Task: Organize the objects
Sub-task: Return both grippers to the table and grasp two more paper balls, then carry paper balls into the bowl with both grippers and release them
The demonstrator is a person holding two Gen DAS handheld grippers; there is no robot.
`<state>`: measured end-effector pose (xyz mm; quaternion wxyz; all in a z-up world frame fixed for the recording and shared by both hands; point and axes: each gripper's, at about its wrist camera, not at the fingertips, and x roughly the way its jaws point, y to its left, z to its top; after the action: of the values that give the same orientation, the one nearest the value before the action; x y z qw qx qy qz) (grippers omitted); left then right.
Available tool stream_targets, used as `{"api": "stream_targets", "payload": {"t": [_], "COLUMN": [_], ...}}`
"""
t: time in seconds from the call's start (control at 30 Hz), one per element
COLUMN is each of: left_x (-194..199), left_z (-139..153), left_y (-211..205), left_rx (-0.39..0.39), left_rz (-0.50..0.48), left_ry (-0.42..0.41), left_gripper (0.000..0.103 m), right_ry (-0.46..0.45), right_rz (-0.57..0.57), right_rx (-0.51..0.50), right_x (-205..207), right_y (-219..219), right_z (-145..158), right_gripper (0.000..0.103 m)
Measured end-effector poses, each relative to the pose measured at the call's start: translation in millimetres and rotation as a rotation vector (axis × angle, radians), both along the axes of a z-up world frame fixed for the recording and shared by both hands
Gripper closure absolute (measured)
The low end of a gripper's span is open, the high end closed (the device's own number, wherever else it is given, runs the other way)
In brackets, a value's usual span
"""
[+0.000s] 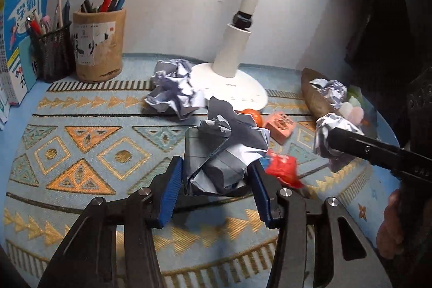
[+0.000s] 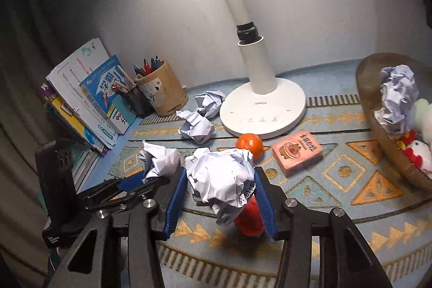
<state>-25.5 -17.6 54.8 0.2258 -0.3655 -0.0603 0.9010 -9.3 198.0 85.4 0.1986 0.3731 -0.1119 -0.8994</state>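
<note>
My left gripper [image 1: 216,177] is shut on a crumpled paper ball [image 1: 224,153] and holds it above the patterned mat. My right gripper [image 2: 220,190] is shut on a second crumpled paper ball [image 2: 224,180]. In the left wrist view the right gripper's paper [image 1: 332,136] shows at the right. In the right wrist view the left gripper's paper [image 2: 159,159] shows at the left. More crumpled paper [image 1: 175,91] lies by the lamp base; it also shows in the right wrist view [image 2: 198,126]. A brown basket [image 2: 378,109] at the right holds a paper ball [image 2: 397,99] and soft toys.
A white desk lamp [image 2: 263,109] stands at the back centre. An orange [image 2: 249,143], a pink box [image 2: 297,150] and a red wrapper [image 1: 283,169] lie on the mat [image 1: 81,142]. Two pen holders [image 1: 98,45] and books [image 2: 81,99] stand at the left.
</note>
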Motion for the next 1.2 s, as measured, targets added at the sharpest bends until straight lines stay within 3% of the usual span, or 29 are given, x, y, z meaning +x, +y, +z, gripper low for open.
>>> {"api": "stream_targets", "payload": {"t": [0.13, 0.23, 0.53, 0.57, 0.63, 0.77, 0.87, 1.03, 1.2], "left_x": [32, 45, 59, 59, 59, 63, 64, 63, 63], "left_z": [4, -5, -28, -30, -32, -33, -32, -32, -33], "left_y": [29, 56, 87, 89, 91, 100, 102, 100, 104], "left_rx": [0.043, 0.026, -0.042, -0.067, -0.097, -0.148, -0.157, -0.151, -0.172], "left_rz": [-0.082, -0.11, -0.057, -0.042, -0.035, -0.056, -0.067, -0.063, -0.065], "left_ry": [0.006, -0.026, -0.069, -0.062, -0.06, -0.037, -0.033, -0.04, -0.036], "left_gripper": [0.057, 0.057, 0.057, 0.057, 0.057, 0.057, 0.056, 0.056, 0.056], "right_ry": [-0.023, -0.057, -0.093, -0.096, -0.103, -0.131, -0.098, -0.119, -0.097], "right_rz": [-0.045, -0.063, -0.079, -0.074, -0.069, -0.074, -0.081, -0.105, -0.105], "right_rx": [0.04, 0.101, 0.244, 0.25, 0.239, 0.184, 0.173, 0.147, 0.16], "right_x": [28, 43, 62, 62, 64, 71, 78, 74, 77], "right_y": [33, 49, 67, 67, 68, 76, 78, 81, 78], "right_z": [-10, -24, -52, -53, -55, -67, -61, -64, -64], "right_gripper": [0.054, 0.054, 0.054, 0.052, 0.039, 0.031, 0.031, 0.033, 0.052]}}
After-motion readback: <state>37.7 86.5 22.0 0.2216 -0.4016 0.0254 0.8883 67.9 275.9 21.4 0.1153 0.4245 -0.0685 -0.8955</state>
